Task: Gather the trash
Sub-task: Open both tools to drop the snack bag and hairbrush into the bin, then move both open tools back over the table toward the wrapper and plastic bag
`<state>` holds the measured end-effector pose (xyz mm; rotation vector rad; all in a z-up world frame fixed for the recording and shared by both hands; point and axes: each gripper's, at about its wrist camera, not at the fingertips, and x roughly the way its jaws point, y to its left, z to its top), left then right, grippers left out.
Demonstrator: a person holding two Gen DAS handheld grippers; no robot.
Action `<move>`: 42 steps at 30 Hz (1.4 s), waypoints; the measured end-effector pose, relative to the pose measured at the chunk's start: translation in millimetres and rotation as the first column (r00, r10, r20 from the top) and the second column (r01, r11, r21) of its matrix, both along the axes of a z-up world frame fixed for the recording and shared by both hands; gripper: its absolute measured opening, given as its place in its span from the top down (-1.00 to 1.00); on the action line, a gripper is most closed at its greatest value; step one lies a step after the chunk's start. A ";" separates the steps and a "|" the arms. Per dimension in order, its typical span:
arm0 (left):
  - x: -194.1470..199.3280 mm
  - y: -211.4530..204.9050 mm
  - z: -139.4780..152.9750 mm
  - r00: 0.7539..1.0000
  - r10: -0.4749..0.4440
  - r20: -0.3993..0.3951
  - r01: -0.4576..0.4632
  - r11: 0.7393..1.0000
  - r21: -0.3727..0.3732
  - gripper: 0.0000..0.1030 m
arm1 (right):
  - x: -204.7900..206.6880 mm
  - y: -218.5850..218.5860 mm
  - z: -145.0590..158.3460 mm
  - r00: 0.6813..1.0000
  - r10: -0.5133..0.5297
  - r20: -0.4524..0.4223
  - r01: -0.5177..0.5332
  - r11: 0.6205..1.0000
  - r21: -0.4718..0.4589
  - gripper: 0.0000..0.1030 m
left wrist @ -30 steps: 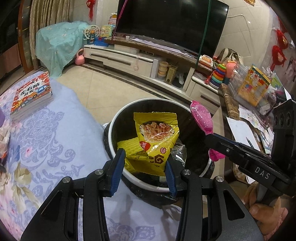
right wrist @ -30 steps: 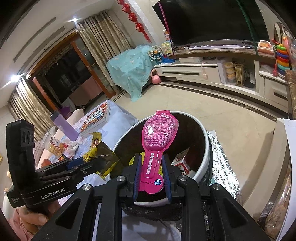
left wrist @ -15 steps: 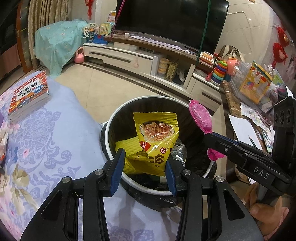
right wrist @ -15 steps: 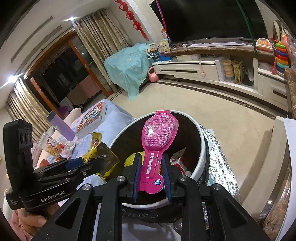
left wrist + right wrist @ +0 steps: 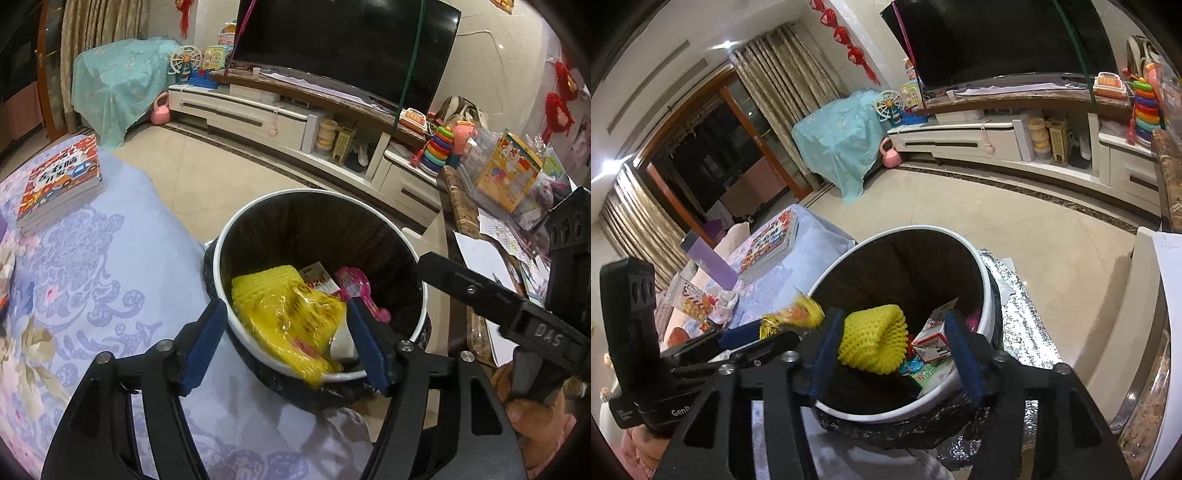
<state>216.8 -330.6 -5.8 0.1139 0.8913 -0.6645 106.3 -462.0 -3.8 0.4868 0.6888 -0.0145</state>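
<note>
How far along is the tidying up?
Partly done. The pink packet lies in the bin. Both claws have just been opening: the right claw is empty, and the blurred yellow snack bag is dropping loose from the left claw. Left: a snack packet on the flowered cloth.

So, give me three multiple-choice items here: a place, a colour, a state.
1. Where is the pink package? A in the bin; B on the floor; C on the book.
2. What colour is the bin's rim? A red; B white; C green.
3. How is the right gripper? A shut on the package; B shut on a book; C open.
Key: A, the package lies among the trash inside the bin. B, the rim is white. C, its jaws have just been opening, with nothing between them.
</note>
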 end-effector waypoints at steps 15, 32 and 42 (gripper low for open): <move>-18.0 59.1 -6.9 0.995 0.095 -0.027 -0.097 0.992 -0.083 -0.38 | -24.3 18.6 13.7 0.997 -0.013 0.071 0.010 0.999 0.034 -0.67; -26.6 225.5 -24.8 0.914 0.402 -0.048 -0.405 0.910 -0.093 -0.38 | -2.8 114.3 -4.8 0.986 0.162 0.046 -0.166 0.982 0.094 -0.95; -10.6 292.5 -30.8 0.853 0.520 -0.042 -0.521 0.849 -0.082 -0.38 | 18.1 180.8 -18.5 0.958 0.286 -0.015 -0.285 0.957 0.063 -1.00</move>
